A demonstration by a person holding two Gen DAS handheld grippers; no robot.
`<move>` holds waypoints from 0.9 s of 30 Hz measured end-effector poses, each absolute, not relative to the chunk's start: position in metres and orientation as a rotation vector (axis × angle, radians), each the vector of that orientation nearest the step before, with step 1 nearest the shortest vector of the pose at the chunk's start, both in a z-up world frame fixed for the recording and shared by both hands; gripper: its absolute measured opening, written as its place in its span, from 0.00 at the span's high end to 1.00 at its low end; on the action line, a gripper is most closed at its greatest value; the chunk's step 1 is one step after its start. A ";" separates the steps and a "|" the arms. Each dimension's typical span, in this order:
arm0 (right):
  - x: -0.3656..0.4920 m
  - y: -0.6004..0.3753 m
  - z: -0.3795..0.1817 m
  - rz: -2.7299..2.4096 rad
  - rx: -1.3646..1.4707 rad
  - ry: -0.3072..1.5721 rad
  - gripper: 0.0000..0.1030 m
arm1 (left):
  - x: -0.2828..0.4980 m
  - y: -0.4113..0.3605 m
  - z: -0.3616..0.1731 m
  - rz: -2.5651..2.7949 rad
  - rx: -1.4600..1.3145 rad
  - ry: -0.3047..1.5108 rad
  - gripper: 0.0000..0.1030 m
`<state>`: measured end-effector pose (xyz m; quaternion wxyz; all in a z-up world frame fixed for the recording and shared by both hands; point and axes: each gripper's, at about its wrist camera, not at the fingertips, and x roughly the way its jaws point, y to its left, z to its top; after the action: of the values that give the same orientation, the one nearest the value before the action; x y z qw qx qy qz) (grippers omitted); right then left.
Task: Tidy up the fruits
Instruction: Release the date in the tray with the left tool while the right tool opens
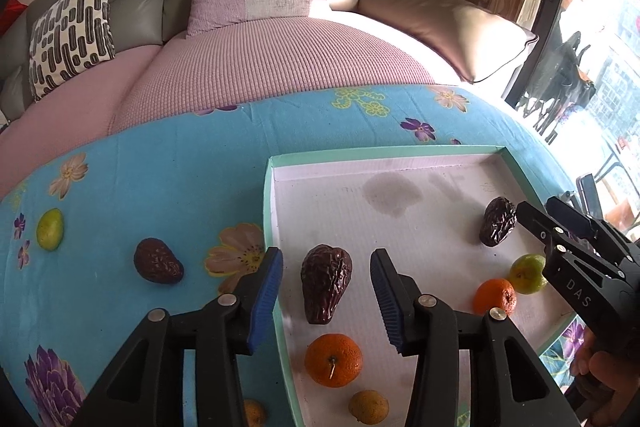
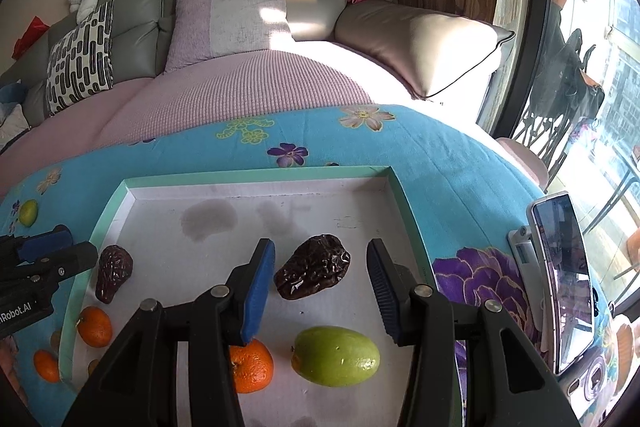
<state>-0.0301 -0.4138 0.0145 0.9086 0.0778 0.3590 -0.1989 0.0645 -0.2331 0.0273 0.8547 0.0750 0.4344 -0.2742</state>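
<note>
1. Fruits lie partly in the tray point(image 1: 269, 211) and partly on the blue flowered cloth point(image 1: 168, 163) beside it.
2. Left gripper point(image 1: 326, 301) hangs over the tray's left edge, jaws spread wide and holding nothing — a wrinkled dark date point(image 1: 325, 283) sits on the tray floor between them, touching neither blue pad.
3. Below that date lie an orange point(image 1: 333, 359) and a small yellow fruit point(image 1: 368, 406), both in the tray.
4. Out on the cloth rest another date point(image 1: 158, 261) and a green fruit point(image 1: 50, 229), well apart from each other.
5. Right gripper point(image 2: 320, 291) is over the tray's right part, jaws also wide apart and empty — a dark date point(image 2: 314, 265) lies between them, not touched.
6. Near it in the tray sit a big green fruit point(image 2: 336, 355) and an orange point(image 2: 252, 365).
7. A phone point(image 2: 564, 279) stands on a stand at the right side of the cloth.
8. Behind the cloth is a sofa point(image 1: 248, 67) with cushions.
</note>
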 end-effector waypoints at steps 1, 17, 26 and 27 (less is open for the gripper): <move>-0.032 -0.413 0.016 -0.410 0.162 0.744 0.52 | 0.063 -0.229 0.030 -0.574 0.154 0.906 0.52; -0.046 -0.395 0.015 -0.400 0.195 0.816 0.52 | 0.057 -0.167 0.025 -0.485 0.099 0.888 0.52; -0.040 -0.388 0.012 -0.383 0.180 0.830 0.52 | 0.060 -0.160 0.016 -0.474 0.084 0.903 0.52; -0.040 -0.388 0.011 -0.382 0.180 0.832 0.52 | 0.060 -0.160 0.016 -0.471 0.083 0.903 0.52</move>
<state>-0.0397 -0.3876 0.0113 0.8932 0.0867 0.4010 -0.1841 0.0599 -0.1597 0.0158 0.8724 0.0397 0.4319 -0.2253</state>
